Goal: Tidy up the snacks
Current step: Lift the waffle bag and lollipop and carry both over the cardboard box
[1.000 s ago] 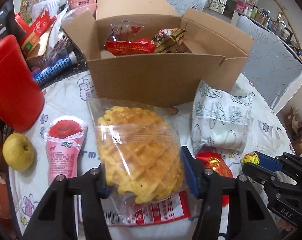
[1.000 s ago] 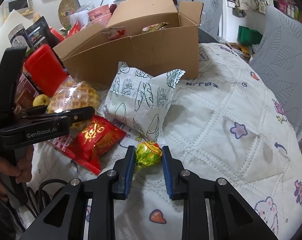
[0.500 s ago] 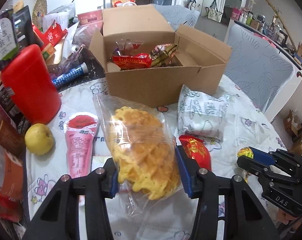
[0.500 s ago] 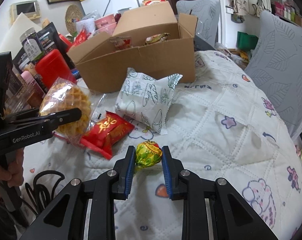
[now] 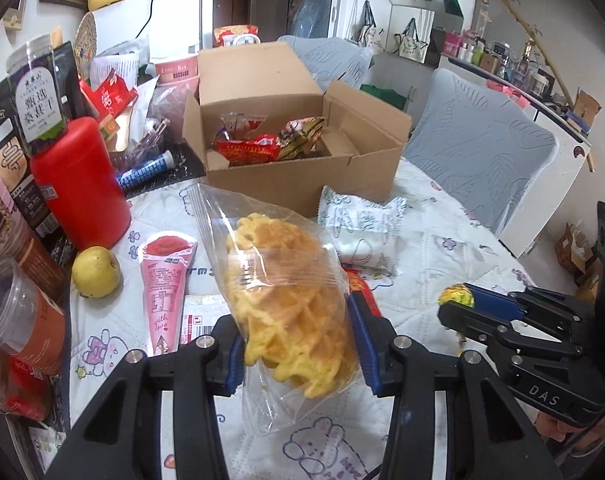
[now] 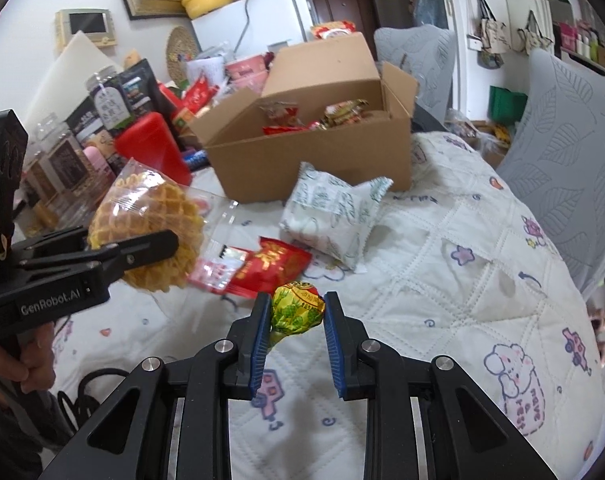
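A clear bag of yellow waffles [image 5: 286,280] hangs above the quilted table, pinched between the blue pads of my left gripper [image 5: 296,340], whose jaws are still closing on it. From the right wrist view the same bag [image 6: 150,208] floats left of centre. My right gripper [image 6: 297,312] is shut on a round foil-wrapped candy [image 6: 298,306], yellow, green and red, also lifted off the cloth. An open cardboard box [image 5: 302,184] with several snack packets inside stands behind both.
On the cloth lie a white printed packet [image 5: 358,224], a red foil packet [image 6: 278,264] and a pink cone-shaped wrapper [image 5: 166,280]. A yellow fruit [image 5: 96,272], a red canister [image 5: 80,184] and jars crowd the left side. Grey chairs stand to the right.
Both grippers have risen with their loads. The waffle bag came off the table and off the packet under it, and the left jaws narrowed on it. The candy stayed gripped.
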A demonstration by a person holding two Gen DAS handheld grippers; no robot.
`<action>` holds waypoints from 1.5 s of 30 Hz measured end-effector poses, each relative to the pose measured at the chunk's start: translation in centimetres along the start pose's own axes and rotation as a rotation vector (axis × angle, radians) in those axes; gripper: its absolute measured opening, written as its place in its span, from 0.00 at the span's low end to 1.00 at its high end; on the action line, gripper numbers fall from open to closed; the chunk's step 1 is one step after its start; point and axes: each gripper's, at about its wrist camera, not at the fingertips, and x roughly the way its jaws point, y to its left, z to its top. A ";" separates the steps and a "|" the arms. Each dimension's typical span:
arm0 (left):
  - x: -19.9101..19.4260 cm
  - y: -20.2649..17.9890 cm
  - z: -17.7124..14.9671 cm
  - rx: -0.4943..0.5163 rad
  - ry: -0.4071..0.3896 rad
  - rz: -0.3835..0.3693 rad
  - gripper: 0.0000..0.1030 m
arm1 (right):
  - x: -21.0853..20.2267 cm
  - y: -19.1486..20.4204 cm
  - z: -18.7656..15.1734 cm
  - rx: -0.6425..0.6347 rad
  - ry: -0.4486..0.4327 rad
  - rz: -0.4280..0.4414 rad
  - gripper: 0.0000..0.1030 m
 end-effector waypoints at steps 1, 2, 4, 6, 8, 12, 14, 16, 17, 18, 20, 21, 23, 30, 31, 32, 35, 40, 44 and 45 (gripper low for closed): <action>-0.3 -0.1 0.1 0.002 -0.006 -0.003 0.43 | -0.3 0.3 0.2 -0.006 -0.009 0.010 0.25; -0.5 -0.2 0.2 0.005 -0.012 -0.005 0.43 | -0.5 0.5 0.4 -0.011 -0.014 0.016 0.25; -1.3 -0.5 0.5 0.015 -0.031 -0.008 0.43 | -0.8 0.9 1.0 -0.026 -0.028 0.031 0.25; -1.8 -0.7 1.0 0.020 -0.046 -0.015 0.42 | -1.2 1.3 1.7 -0.040 -0.047 0.040 0.25; -2.3 -0.9 1.6 0.022 -0.061 -0.029 0.41 | -1.5 1.6 2.4 -0.052 -0.063 0.049 0.25; -2.8 -1.2 2.7 0.028 -0.093 -0.036 0.39 | -1.8 2.2 4.0 -0.080 -0.090 0.071 0.25; -3.0 -1.3 3.5 0.030 -0.109 -0.041 0.34 | -1.9 2.4 5.0 -0.097 -0.107 0.073 0.25; -3.0 -1.4 4.4 0.033 -0.121 -0.044 0.31 | -2.0 2.5 5.9 -0.108 -0.123 0.076 0.25; -3.0 -1.4 4.7 0.037 -0.127 -0.048 0.31 | -2.0 2.5 6.4 -0.111 -0.130 0.078 0.25; -2.9 -1.4 5.3 0.041 -0.137 -0.053 0.30 | -2.0 2.5 6.8 -0.114 -0.137 0.082 0.25; -2.7 -1.3 6.0 0.044 -0.146 -0.060 0.29 | -1.9 2.3 7.8 -0.118 -0.152 0.097 0.25; -2.4 -1.3 6.5 0.043 -0.148 -0.059 0.29 | -1.7 2.2 8.3 -0.116 -0.155 0.099 0.25; -2.0 -1.1 7.4 0.041 -0.154 -0.061 0.29 | -1.2 1.9 9.2 -0.111 -0.158 0.100 0.25; -1.1 -0.6 11.2 0.060 -0.200 -0.041 0.29 | -0.1 0.9 12.8 -0.122 -0.192 0.093 0.25; -0.9 -0.5 11.7 0.062 -0.204 -0.037 0.29 | 0.1 0.7 13.4 -0.126 -0.197 0.091 0.25; -0.7 -0.4 12.1 0.064 -0.208 -0.034 0.29 | 0.3 0.6 14.0 -0.131 -0.203 0.088 0.25; 0.1 0.1 13.7 0.068 -0.216 -0.026 0.29 | 1.0 0.2 15.5 -0.143 -0.218 0.080 0.25; 1.3 1.1 15.9 0.074 -0.232 -0.003 0.29 | 2.4 -0.2 18.0 -0.164 -0.233 0.068 0.25; 2.8 2.0 17.3 0.073 -0.233 0.018 0.29 | 3.7 -0.4 19.6 -0.178 -0.242 0.062 0.25; 3.2 2.2 17.5 0.072 -0.231 0.022 0.29 | 4.0 -0.4 19.9 -0.180 -0.242 0.060 0.25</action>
